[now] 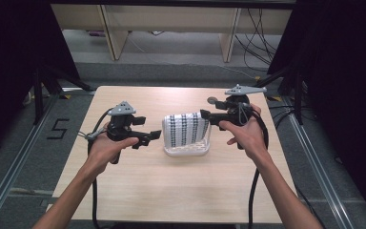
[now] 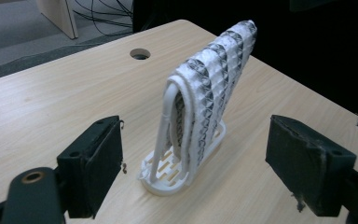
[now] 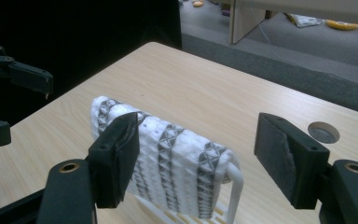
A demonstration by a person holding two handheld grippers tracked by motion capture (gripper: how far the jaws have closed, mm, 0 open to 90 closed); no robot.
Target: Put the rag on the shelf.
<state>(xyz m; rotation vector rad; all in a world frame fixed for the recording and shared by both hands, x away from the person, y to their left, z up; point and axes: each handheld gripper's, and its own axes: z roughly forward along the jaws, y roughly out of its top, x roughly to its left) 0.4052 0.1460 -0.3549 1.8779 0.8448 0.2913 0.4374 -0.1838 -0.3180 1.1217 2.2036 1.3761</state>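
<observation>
1. The patterned cloth hangs folded over a white rack that stands about mid-table on the wooden table. It is draped over the rack's upright loop, and the rack's slotted base sits flat on the wood.

2. The cloth's long axis runs left to right across the table in the high view. So you meet it end-on from either side, and broadside from your own edge.

3. Your right gripper is the nearer one. Its tips sit just at the cloth's upper right corner. In the right gripper view the cloth lies low between the jaws, partly behind the left one. The jaws stand wide apart, and I cannot see either pad pressing on the fabric, so it holds nothing.

4. Your left gripper is just beside the cloth's left end, a little apart from it. In the left gripper view the rack and cloth stand edge-on, centred in the gap ahead. Those jaws are also wide open and empty.

5. My judgement: the move turns on that end-on alignment. The right side needs only a short reach to take the top fold; the left must first close in along the cloth's long axis.
</observation>
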